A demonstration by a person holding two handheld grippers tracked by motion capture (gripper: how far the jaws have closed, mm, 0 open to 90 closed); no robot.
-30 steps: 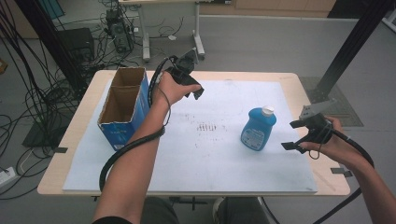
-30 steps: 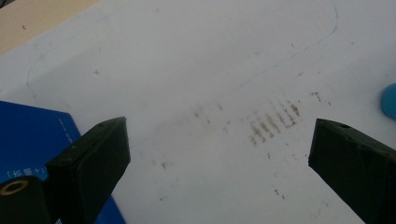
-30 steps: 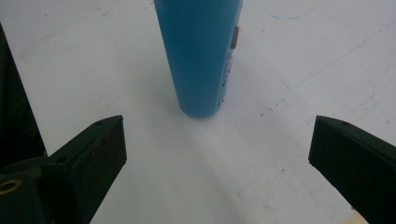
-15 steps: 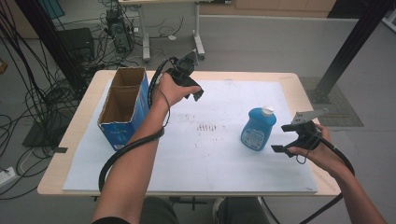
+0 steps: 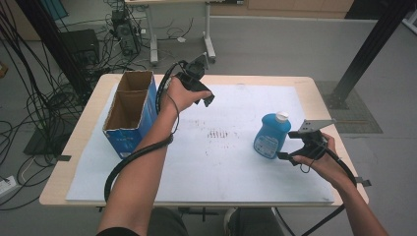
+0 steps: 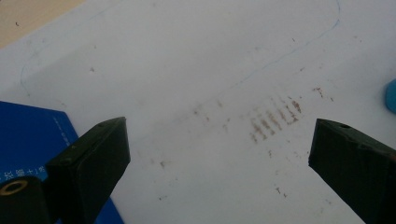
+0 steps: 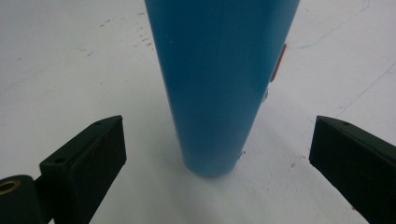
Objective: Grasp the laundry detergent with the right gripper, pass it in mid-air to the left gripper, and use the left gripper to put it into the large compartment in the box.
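I see the blue bottle [image 5: 270,136] with its white cap [image 5: 281,116] standing upright on the white sheet [image 5: 236,167] that covers most of the worktop [image 5: 88,123], toward its right edge and about midway between near and far. My right tongs [image 5: 290,146] sit just to the right of it, low over the sheet, jaws spread wide; in the right gripper view the bottle's body [image 7: 219,84] rises between them with clear gaps on both sides (nothing is gripped, nothing touches). The grey plate [image 5: 311,126] rides on top of that tool. My left tongs [image 5: 205,88] are well apart from the bottle, held up near the worktop's far edge, jaws also wide and holding nothing; their view looks down on brown smudges [image 6: 273,119] on the sheet. An open blue cardboard box [image 5: 129,115] stands at the far left corner, just beside my left forearm [image 5: 147,162].
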